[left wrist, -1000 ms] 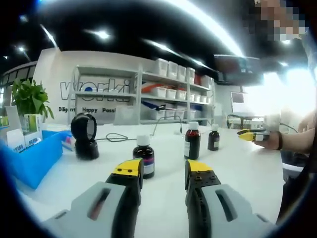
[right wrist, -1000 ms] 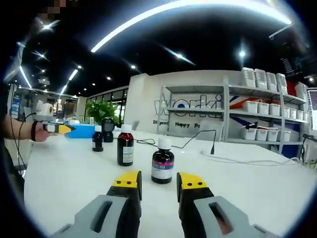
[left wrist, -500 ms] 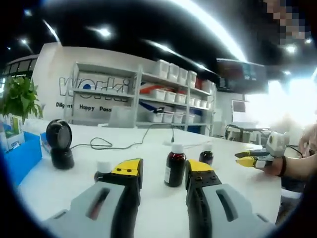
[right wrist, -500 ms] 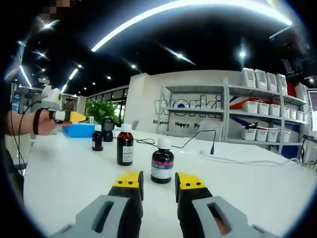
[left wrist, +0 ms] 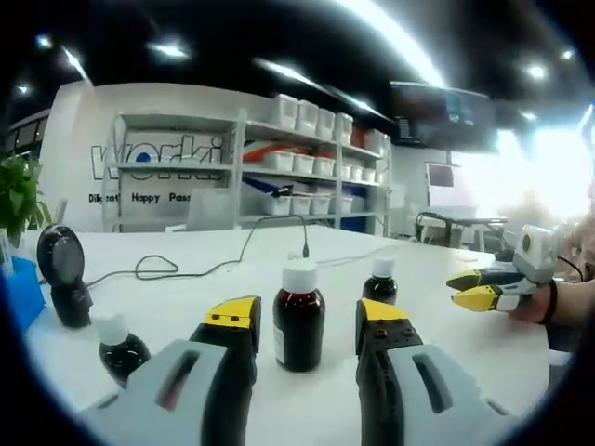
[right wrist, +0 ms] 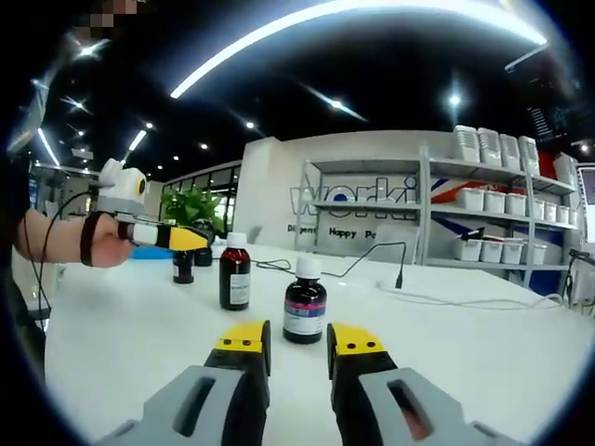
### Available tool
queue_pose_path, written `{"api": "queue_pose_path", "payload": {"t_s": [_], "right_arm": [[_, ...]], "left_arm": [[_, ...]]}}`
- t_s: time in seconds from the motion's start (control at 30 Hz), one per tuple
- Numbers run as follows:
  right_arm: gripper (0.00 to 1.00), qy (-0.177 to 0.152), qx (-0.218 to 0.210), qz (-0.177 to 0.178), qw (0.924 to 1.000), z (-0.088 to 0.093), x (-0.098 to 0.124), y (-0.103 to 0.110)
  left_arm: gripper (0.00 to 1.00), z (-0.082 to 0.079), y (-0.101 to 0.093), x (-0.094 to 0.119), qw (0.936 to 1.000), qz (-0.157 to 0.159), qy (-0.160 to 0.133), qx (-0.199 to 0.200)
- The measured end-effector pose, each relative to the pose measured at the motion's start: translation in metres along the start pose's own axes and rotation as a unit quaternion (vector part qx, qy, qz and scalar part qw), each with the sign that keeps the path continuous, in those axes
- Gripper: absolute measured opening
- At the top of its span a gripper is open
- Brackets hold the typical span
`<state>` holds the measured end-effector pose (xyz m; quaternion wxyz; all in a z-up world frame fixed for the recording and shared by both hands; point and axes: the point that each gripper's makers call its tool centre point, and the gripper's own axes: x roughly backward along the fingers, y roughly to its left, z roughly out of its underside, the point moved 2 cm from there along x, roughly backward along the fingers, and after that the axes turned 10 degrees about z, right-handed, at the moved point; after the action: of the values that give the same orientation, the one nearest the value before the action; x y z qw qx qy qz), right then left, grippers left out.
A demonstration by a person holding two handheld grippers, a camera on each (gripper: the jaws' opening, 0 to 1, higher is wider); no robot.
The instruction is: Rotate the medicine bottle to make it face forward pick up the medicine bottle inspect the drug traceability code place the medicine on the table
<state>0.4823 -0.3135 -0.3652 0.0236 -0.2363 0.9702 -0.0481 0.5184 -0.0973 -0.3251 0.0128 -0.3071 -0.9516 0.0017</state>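
**Three Bottles on White Table, Both Grippers Empty**

Left gripper view: the left gripper (left wrist: 307, 321) has its jaws spread apart with nothing between the tips. Past the gap stands the middle medicine bottle (left wrist: 299, 316), upright, white cap, dark red liquid, not touched by either jaw. A smaller bottle (left wrist: 379, 281) stands behind it to the right, and a third bottle (left wrist: 120, 348) sits low at the left beside the left jaw. The barcode scanner (left wrist: 63, 276) stands near the table's left side, its cable (left wrist: 200, 265) looping across the table (left wrist: 465, 344) toward the far edge. Bare tabletop lies to the right of the bottles.

Right gripper view: the right gripper (right wrist: 297, 336) also holds nothing, jaws moderately parted. The nearest bottle (right wrist: 304, 304) stands just beyond the tips, label toward the camera. The left gripper shows at the left, raised above the table near the far bottles. Wide bare surface extends right, up to the table edge. Shelving (right wrist: 465, 218) lines the back wall.
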Motion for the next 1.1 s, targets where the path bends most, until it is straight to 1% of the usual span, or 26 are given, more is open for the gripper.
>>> {"api": "queue_pose_path", "payload": {"t_s": [0.07, 0.1, 0.17, 0.2, 0.3, 0.47, 0.6, 0.73, 0.87, 0.97, 1.03, 1.1], "right_arm": [[0.2, 0.002, 0.002, 0.0, 1.0, 0.001, 0.0, 0.0], [0.2, 0.002, 0.004, 0.0, 1.0, 0.001, 0.0, 0.001], [0.2, 0.003, 0.006, -0.001, 1.0, 0.001, 0.0, 0.001], [0.2, 0.002, 0.007, -0.001, 1.0, 0.001, 0.0, 0.001], [0.2, 0.001, 0.007, 0.001, 1.0, 0.001, 0.0, 0.001], [0.19, 0.006, 0.009, -0.001, 0.9999, 0.002, -0.001, 0.002], [0.19, 0.009, 0.016, -0.003, 0.9998, 0.004, -0.002, 0.003], [0.19, 0.009, 0.013, -0.001, 0.9999, 0.003, -0.002, 0.002], [0.18, 0.012, 0.018, -0.003, 0.9998, 0.004, -0.004, 0.003], [0.18, 0.016, 0.028, -0.004, 0.9995, 0.006, -0.004, 0.005], [0.18, 0.016, 0.031, -0.004, 0.9994, 0.006, -0.004, 0.005], [0.18, 0.017, 0.031, -0.004, 0.9994, 0.006, -0.004, 0.005]], "left_arm": [[0.34, 0.003, 0.002, -0.007, 1.0, -0.006, 0.002, -0.005], [0.34, 0.005, 0.004, -0.009, 0.9998, -0.014, 0.005, -0.015], [0.34, 0.009, 0.009, -0.016, 0.9993, -0.029, 0.011, -0.019], [0.34, 0.011, 0.012, -0.018, 0.9991, -0.038, 0.012, -0.013], [0.36, 0.015, 0.013, -0.026, 0.9987, -0.049, 0.014, -0.01], [0.37, 0.021, 0.006, -0.039, 0.9983, -0.055, 0.017, -0.01], [0.37, 0.029, 0.01, -0.05, 0.9976, -0.064, 0.021, -0.015], [0.37, 0.038, 0.012, -0.056, 0.9972, -0.068, 0.029, -0.007], [0.37, 0.039, 0.015, -0.061, 0.9966, -0.078, 0.024, -0.005], [0.34, 0.039, 0.017, -0.063, 0.9964, -0.082, 0.02, -0.005], [0.33, 0.04, 0.017, -0.063, 0.9965, -0.082, 0.018, 0.002], [0.31, 0.041, 0.019, -0.063, 0.9962, -0.085, 0.018, -0.002]]}}
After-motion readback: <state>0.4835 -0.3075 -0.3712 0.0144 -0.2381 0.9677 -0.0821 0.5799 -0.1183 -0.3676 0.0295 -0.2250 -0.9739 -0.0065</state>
